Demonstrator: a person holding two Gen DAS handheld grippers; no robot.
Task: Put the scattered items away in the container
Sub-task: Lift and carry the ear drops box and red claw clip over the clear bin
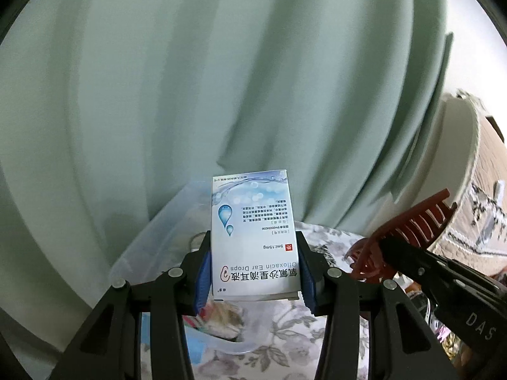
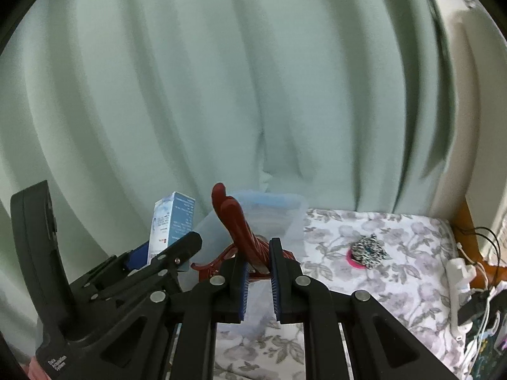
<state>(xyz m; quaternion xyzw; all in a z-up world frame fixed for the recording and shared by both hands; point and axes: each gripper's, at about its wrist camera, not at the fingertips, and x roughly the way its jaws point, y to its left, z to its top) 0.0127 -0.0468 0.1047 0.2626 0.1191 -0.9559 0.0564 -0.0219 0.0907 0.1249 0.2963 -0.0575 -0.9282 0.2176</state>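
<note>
My left gripper [image 1: 253, 262] is shut on a white and blue ear-drops box [image 1: 252, 237], held upright above a clear plastic container [image 1: 152, 247]. The box also shows in the right wrist view [image 2: 172, 224], with the left gripper [image 2: 164, 253] below it. My right gripper [image 2: 257, 253] is shut on a dark red hair claw clip [image 2: 234, 221], held in front of the clear container [image 2: 285, 218]. In the left wrist view the clip [image 1: 408, 224] and the right gripper [image 1: 393, 247] sit at the right.
A floral bedsheet [image 2: 396, 253] covers the surface. A patterned scrunchie on a pink ring [image 2: 367, 251] lies on it to the right. A green curtain [image 2: 221, 79] hangs behind. A white power strip with cables [image 2: 459, 285] is at the far right edge.
</note>
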